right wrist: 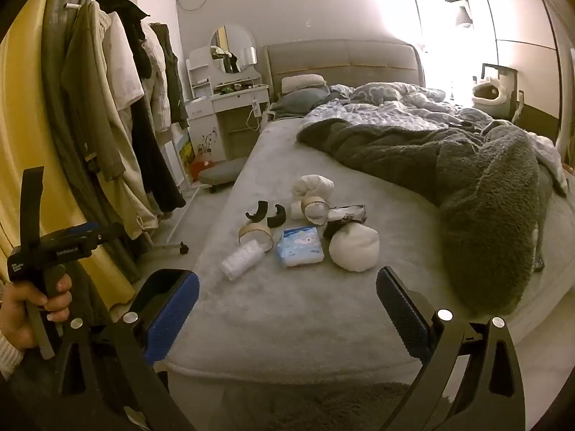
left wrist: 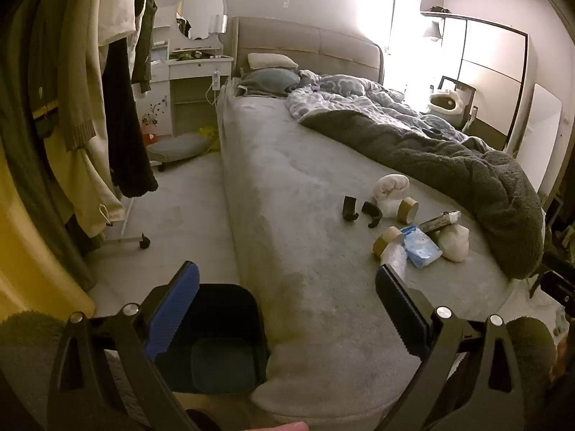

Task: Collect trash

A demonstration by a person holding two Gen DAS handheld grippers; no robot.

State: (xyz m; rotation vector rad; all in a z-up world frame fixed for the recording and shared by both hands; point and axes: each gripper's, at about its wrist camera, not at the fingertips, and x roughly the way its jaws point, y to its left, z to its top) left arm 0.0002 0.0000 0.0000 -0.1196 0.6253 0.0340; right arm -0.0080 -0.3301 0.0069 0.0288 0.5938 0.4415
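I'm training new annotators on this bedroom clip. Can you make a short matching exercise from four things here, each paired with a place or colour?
Things:
1. trash bin
2. tissue pack
3. white bundle
4. dark blanket

Descriptions:
A. pale blue and white
B. on the floor beside the bed's corner
C. heaped along the bed's right side
D. round, right of the tissue pack

Pairs: 1-B, 2-A, 3-D, 4-C

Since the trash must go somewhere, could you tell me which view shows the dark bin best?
The left wrist view: the bin stands open beside the bed's corner. In the right wrist view a blue pad hides most of it.
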